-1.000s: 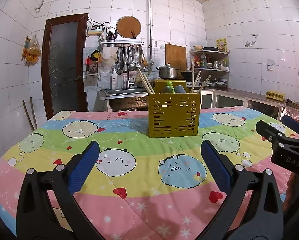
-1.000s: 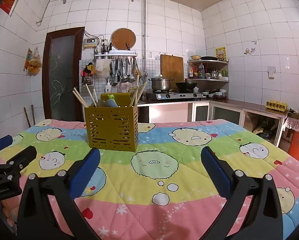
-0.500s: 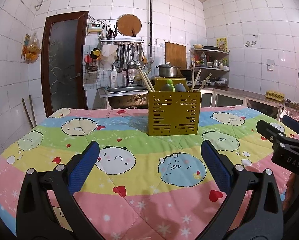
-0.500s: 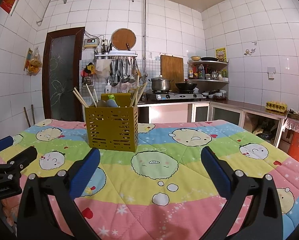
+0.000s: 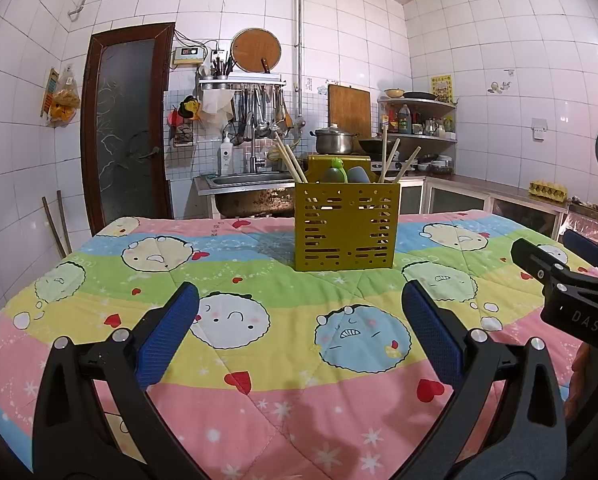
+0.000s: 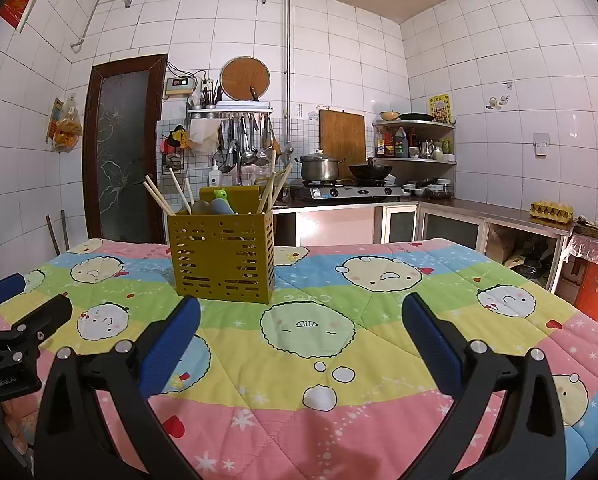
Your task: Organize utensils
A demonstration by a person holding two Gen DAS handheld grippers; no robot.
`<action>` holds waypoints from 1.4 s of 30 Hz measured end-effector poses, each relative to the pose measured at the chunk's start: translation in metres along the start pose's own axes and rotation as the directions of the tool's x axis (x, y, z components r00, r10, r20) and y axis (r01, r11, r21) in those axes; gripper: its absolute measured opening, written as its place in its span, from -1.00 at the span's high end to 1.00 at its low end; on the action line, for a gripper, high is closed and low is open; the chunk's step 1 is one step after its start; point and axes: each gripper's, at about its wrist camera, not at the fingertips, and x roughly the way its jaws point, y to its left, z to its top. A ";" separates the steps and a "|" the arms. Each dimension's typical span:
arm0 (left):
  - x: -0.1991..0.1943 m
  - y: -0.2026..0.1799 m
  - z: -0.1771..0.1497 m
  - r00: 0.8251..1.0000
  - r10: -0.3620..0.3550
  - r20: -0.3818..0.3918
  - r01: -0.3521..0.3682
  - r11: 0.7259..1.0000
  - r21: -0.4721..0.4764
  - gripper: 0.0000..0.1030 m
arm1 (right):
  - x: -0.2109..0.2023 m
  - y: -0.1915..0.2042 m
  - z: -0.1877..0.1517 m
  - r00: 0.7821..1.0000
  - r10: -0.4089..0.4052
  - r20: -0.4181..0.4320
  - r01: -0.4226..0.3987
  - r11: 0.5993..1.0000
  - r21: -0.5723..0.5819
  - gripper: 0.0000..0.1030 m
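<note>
Utensils are seen standing in a yellow slotted holder (image 5: 347,230) that is set upright on the far middle of a cartoon-printed quilt (image 5: 235,280) spread over the table. Wooden chopsticks (image 5: 291,158) are leaned out of its left and right corners, and a green frog-topped piece (image 5: 336,166) is lodged between them. The left gripper (image 5: 299,320) is held level and low over the near quilt, pointed at the holder, its blue pads spread wide with nothing between them. The right gripper (image 6: 301,324) is held likewise, released and empty, with the holder lying far and to its left. Each gripper is glimpsed at the edge of the other's view.
</note>
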 end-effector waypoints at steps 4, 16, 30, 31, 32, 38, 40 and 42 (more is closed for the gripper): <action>0.000 0.001 0.000 1.000 -0.002 -0.004 0.002 1.000 -0.004 -0.90 | -0.002 0.000 0.001 1.000 -0.002 0.003 0.002 1.000 -0.002 -0.91; 0.000 0.000 0.000 1.000 -0.001 0.000 0.001 1.000 0.001 -0.91 | -0.001 -0.001 0.002 1.000 -0.005 0.004 0.005 1.000 0.000 -0.91; -0.004 -0.001 0.001 1.000 -0.007 0.022 0.006 1.000 0.017 -0.90 | -0.002 -0.001 0.002 1.000 -0.007 0.004 0.007 1.000 -0.001 -0.91; -0.005 -0.002 0.001 1.000 -0.006 0.024 0.006 1.000 0.019 -0.90 | -0.002 -0.002 0.002 1.000 -0.006 0.004 0.006 1.000 -0.001 -0.91; -0.005 -0.002 0.000 1.000 -0.006 0.024 0.006 1.000 0.021 -0.90 | -0.002 -0.001 0.002 1.000 -0.006 0.004 0.006 1.000 -0.001 -0.91; -0.003 0.000 0.001 1.000 -0.009 0.015 0.009 1.000 0.013 -0.90 | -0.002 -0.002 0.002 1.000 -0.007 0.004 0.007 1.000 -0.002 -0.91; -0.003 0.000 0.001 1.000 -0.009 0.018 0.008 1.000 0.017 -0.90 | -0.002 -0.002 0.002 1.000 -0.007 0.005 0.007 1.000 -0.002 -0.91; -0.003 0.000 0.001 1.000 -0.008 0.021 0.007 1.000 0.020 -0.90 | -0.002 -0.002 0.002 1.000 -0.007 0.004 0.007 1.000 -0.001 -0.91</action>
